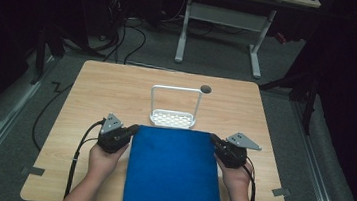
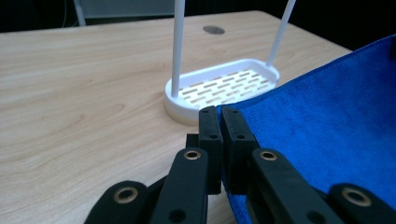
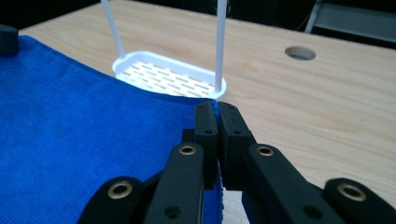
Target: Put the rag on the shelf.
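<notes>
blue cloth (image 1: 174, 173) spread flat over the near middle of the tabletop (image 1: 92, 91), near end hanging past the near edge, far edge just short of the white rack (image 1: 172, 118). far left corner of the cloth pinched in the left gripper (image 1: 133, 130), jaws shut tight on the fabric, seen close in the left gripper view with the blue cloth (image 2: 327, 130) caught between the black pads of the left gripper (image 2: 220, 122). far right corner pinched likewise in the right gripper (image 1: 214, 141); in the right gripper view, a thin blue strip between the closed jaws of the right gripper (image 3: 217, 116), the rest of the blue cloth (image 3: 84, 135) running off to the left. white rack (image 2: 222, 88) standing at the middle of the tabletop, slotted oval base with a tall hoop handle rising from both ends, just beyond the cloth's far edge; same white rack (image 3: 168, 74) just past the jaws in the right gripper view. round grommet hole (image 1: 206, 89) in the tabletop towards the far edge, right of the rack handle. hands on both grippers, forearms coming in over the near edge either side of the cloth.
</notes>
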`<state>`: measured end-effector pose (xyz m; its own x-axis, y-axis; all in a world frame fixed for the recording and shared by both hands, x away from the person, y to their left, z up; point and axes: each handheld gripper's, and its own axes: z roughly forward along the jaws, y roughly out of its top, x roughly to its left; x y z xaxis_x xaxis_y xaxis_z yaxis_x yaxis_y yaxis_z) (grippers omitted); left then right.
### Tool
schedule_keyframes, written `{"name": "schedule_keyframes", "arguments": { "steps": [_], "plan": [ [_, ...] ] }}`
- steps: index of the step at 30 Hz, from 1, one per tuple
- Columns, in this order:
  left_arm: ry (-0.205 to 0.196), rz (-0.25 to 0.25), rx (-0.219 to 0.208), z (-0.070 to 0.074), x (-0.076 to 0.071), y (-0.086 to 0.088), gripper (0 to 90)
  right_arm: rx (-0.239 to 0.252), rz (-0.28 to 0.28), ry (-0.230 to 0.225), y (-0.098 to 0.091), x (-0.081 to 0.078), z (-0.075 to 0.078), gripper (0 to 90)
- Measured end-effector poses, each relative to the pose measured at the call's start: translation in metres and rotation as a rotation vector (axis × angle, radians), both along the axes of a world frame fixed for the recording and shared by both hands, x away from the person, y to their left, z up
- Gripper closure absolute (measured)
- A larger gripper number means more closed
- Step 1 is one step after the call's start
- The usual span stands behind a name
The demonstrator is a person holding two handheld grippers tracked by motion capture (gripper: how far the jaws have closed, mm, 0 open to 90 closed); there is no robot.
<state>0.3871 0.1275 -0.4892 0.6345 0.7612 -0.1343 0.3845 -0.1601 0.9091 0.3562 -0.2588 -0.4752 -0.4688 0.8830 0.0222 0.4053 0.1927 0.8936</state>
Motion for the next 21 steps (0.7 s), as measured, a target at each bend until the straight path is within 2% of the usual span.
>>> {"name": "schedule_keyframes", "arguments": {
  "steps": [7, 10, 12, 13, 14, 17, 21],
  "plan": [
    [-0.050, -0.005, -0.027, 0.013, -0.009, 0.001, 88.0, 0.017, -0.005, -0.045, -0.003, -0.007, 0.012, 87.8],
    [-0.082, -0.007, -0.036, 0.022, -0.015, -0.001, 88.0, 0.026, -0.010, -0.089, -0.004, -0.013, 0.023, 87.8],
    [-0.088, -0.010, -0.041, 0.024, -0.016, -0.001, 88.0, 0.031, -0.010, -0.097, -0.004, -0.014, 0.025, 87.8],
    [-0.110, -0.008, -0.050, 0.029, -0.020, -0.001, 88.0, 0.033, -0.010, -0.120, -0.004, -0.017, 0.030, 87.9],
    [-0.110, -0.008, -0.050, 0.029, -0.020, -0.001, 88.0, 0.033, -0.010, -0.120, -0.004, -0.017, 0.030, 87.9],
    [-0.152, -0.009, -0.058, 0.038, -0.026, -0.001, 88.0, 0.037, -0.013, -0.147, -0.003, -0.022, 0.037, 87.9],
    [-0.174, -0.006, -0.069, 0.044, -0.030, -0.001, 88.0, 0.041, -0.010, -0.174, -0.002, -0.026, 0.043, 87.9]
  ]
}}
